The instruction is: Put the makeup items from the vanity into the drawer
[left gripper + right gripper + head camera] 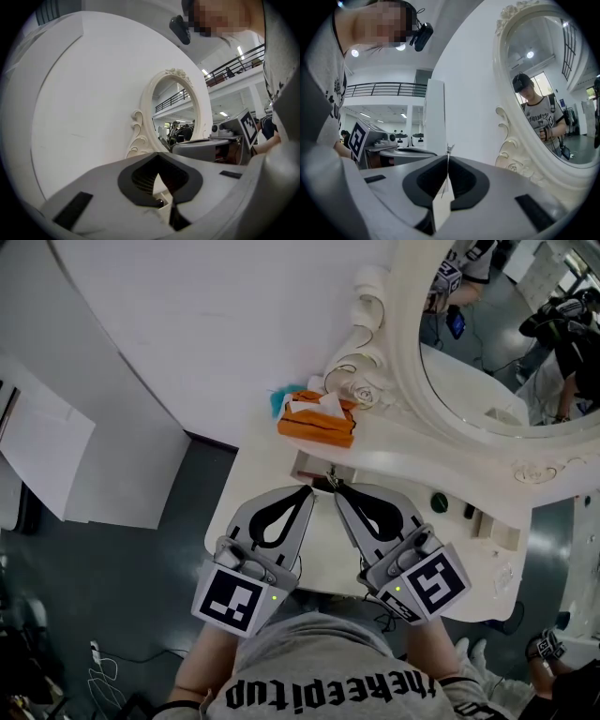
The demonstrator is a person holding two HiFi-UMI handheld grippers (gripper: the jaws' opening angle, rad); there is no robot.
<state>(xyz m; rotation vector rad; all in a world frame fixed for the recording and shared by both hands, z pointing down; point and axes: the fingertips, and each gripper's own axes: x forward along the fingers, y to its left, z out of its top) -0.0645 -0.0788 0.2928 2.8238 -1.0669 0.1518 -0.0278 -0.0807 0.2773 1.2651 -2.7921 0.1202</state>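
Two closed pairs, left tongs [308, 489], right tongs [335, 487], one orange tissue box [317, 420], one white-framed mirror [497, 381].

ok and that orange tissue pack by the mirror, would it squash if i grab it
The orange tissue pack looks soft-sided, its edges sagging, so it would probably squash in a firm grip. Lying flat with a white tissue sticking out, it is likely light and should slide rather than tip if pushed.
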